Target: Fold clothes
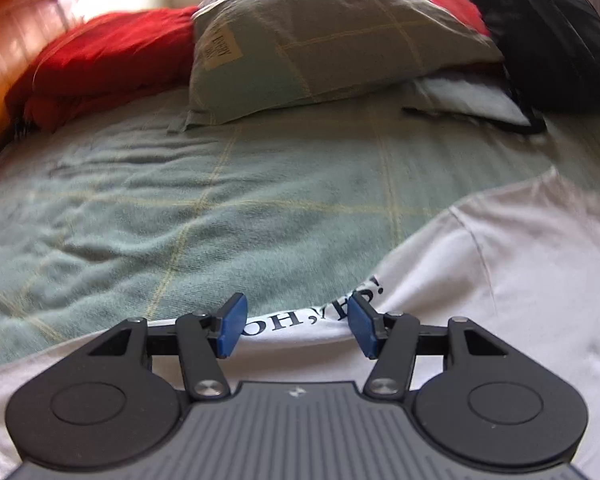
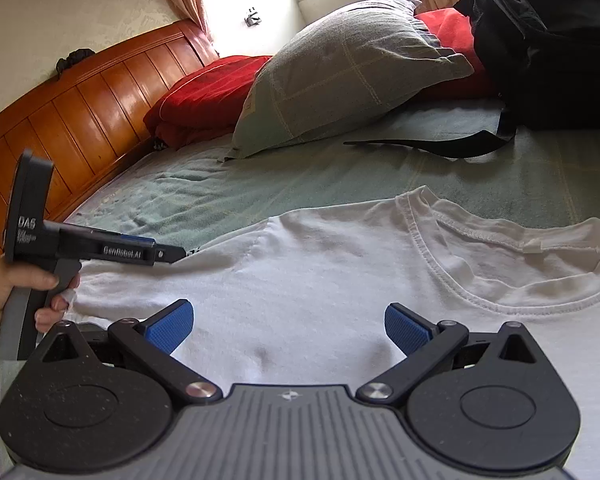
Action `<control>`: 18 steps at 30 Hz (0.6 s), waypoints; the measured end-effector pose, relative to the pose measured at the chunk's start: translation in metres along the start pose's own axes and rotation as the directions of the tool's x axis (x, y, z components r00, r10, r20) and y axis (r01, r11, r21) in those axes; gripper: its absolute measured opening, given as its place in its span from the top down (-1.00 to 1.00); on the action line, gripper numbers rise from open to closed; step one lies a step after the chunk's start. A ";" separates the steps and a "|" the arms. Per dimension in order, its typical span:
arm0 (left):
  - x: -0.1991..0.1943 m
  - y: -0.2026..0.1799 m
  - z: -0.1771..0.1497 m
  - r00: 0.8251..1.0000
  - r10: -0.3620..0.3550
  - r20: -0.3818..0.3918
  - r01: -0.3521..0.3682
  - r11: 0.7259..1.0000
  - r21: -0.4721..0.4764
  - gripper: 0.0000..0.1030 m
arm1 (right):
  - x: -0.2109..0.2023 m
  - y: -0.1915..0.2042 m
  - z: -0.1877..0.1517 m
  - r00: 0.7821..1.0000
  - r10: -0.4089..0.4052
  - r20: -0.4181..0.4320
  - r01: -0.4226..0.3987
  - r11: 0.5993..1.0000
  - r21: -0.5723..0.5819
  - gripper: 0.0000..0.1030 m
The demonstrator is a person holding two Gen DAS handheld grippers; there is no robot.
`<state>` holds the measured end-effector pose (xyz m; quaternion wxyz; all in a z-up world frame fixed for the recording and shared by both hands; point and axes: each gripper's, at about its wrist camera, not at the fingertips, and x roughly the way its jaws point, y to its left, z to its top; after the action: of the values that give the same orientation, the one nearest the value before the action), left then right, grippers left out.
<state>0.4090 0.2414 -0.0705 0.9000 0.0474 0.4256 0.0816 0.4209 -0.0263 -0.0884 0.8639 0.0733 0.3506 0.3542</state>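
White T-shirt [image 2: 340, 272] flat on bed, beneath both open hand-held grippers

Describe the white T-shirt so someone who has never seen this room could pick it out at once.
Start at the bed with the orange wooden headboard and its grey-green checked blanket. The white T-shirt lies spread flat on the near part of that blanket, neckline towards the black backpack. It is the only white garment, unlike the red bedding and checked pillow behind it, with black lettering by its folded edge.
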 end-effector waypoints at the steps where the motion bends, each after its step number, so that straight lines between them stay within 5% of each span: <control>1: -0.001 -0.005 -0.003 1.000 0.012 0.008 -0.012 0.999 0.036 -0.10 | 0.000 0.000 0.000 1.000 0.000 -0.002 0.000 1.000 0.002 -1.00; 8: 0.005 -0.012 -0.003 1.000 -0.010 -0.014 0.012 0.991 0.136 -0.06 | 0.001 -0.002 -0.001 1.000 0.001 -0.010 -0.001 1.000 0.007 -1.00; 11: 0.006 -0.006 0.000 0.996 -0.079 -0.040 0.083 0.992 0.099 0.40 | 0.001 -0.002 -0.001 1.000 0.000 -0.015 0.000 1.000 0.011 -1.00; 13: 0.004 -0.006 0.000 0.991 -0.127 -0.042 0.131 0.988 0.079 0.95 | 0.001 -0.003 -0.001 1.000 -0.001 -0.018 0.001 1.000 0.015 -1.00; 18: 0.014 -0.005 0.011 1.000 0.000 0.006 0.000 0.999 0.041 1.00 | 0.002 -0.004 -0.001 1.000 0.000 -0.020 0.001 1.000 0.022 -1.00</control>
<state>0.4267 0.2385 -0.0756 0.9002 0.0660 0.4244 0.0726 0.4234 -0.0279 -0.0910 0.8596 0.0790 0.3630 0.3508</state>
